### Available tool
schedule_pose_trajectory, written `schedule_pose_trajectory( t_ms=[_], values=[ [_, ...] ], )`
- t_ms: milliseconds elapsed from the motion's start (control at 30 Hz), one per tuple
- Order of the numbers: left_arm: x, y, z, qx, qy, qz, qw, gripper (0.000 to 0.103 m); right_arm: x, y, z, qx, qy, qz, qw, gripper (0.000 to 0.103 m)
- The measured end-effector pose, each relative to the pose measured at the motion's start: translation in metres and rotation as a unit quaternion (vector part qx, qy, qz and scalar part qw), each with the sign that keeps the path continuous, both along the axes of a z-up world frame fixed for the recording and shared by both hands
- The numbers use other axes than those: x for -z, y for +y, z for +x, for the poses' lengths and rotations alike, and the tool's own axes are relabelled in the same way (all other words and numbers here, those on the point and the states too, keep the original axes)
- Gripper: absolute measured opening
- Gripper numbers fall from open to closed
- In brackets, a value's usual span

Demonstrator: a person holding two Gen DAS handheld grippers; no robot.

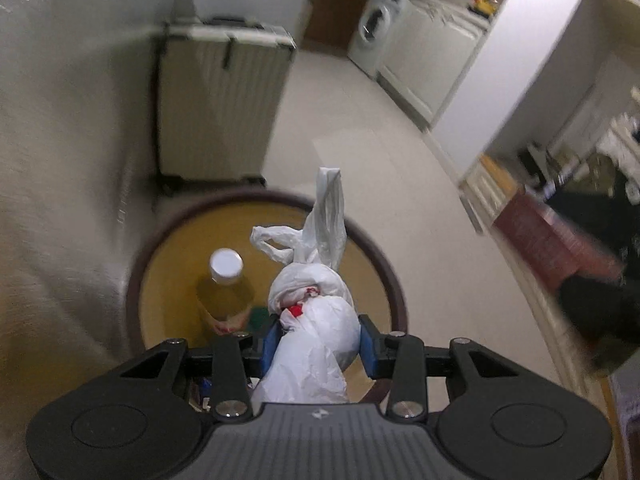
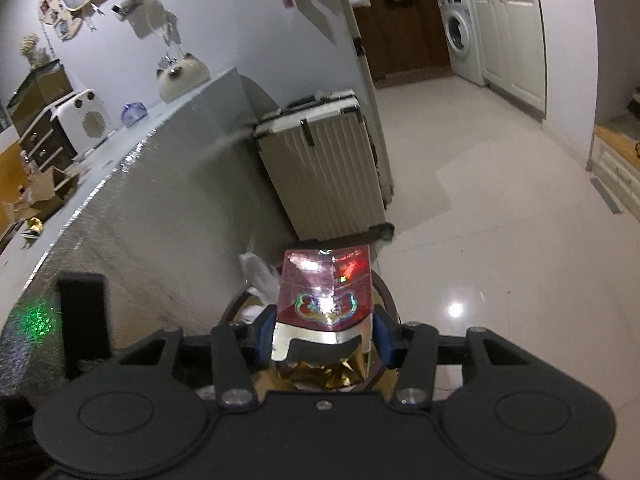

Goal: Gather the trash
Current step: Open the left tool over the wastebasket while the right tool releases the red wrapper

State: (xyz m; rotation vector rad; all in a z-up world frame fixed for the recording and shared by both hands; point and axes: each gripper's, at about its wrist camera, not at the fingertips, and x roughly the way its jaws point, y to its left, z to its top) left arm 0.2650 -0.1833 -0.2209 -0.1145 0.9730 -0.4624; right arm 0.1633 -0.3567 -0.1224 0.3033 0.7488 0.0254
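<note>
**Both grippers loaded above the bin**

Your left gripper (image 1: 319, 340) is clamped on a knotted white plastic bag (image 1: 316, 320) (something red shows through), held over the round bin (image 1: 396, 292), where a white-capped bottle (image 1: 226, 284) lies. Your right gripper (image 2: 323, 338) pinches a red cigarette pack (image 2: 325, 292), lid open, just above the same bin (image 2: 386, 292), beside a ribbed suitcase (image 2: 328, 176).

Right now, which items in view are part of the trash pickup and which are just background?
Job:
- tied white plastic bag, clamped in left gripper
- red cigarette pack, clamped in right gripper
- round bin below both
- bottle in the bin

Background:
- suitcase
- washing machine
- cat figurine
</note>
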Motion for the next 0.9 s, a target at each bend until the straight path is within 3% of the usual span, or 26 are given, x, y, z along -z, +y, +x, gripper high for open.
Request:
schedule_pose_trajectory(
  t_ms=[167,200,233,300,500,667,800,900],
  values=[
    [0.032,-0.001,0.023,0.013,0.026,-0.004,0.9996,0.043,0.014,-0.002,0.019,0.004,0.019,0.004,1.000,0.050],
    [0.036,0.000,0.026,0.014,0.031,-0.010,0.9994,0.051,0.017,-0.002,0.023,0.004,0.023,0.006,1.000,0.050],
    [0.038,0.001,0.026,0.012,0.035,-0.012,0.9993,0.070,0.020,-0.003,0.028,0.002,0.027,0.008,1.000,0.050],
    [0.038,0.003,0.024,0.002,0.031,-0.004,0.9995,0.086,0.026,-0.002,0.037,-0.002,0.034,0.012,0.999,0.050],
    [0.038,0.017,0.011,-0.017,0.039,0.034,0.9985,0.086,0.047,0.007,0.068,-0.017,0.063,0.016,0.998,0.050],
    [0.032,0.027,-0.009,-0.010,0.020,0.071,0.9972,0.087,0.062,0.017,0.085,-0.035,0.091,0.017,0.995,0.056],
    [0.027,0.029,-0.016,-0.011,0.021,0.079,0.9966,0.097,0.080,0.020,0.095,-0.039,0.118,0.023,0.992,0.064],
    [0.024,0.030,-0.018,-0.011,0.022,0.079,0.9965,0.101,0.086,0.023,0.095,-0.033,0.140,-0.008,0.990,0.068]
  ],
)
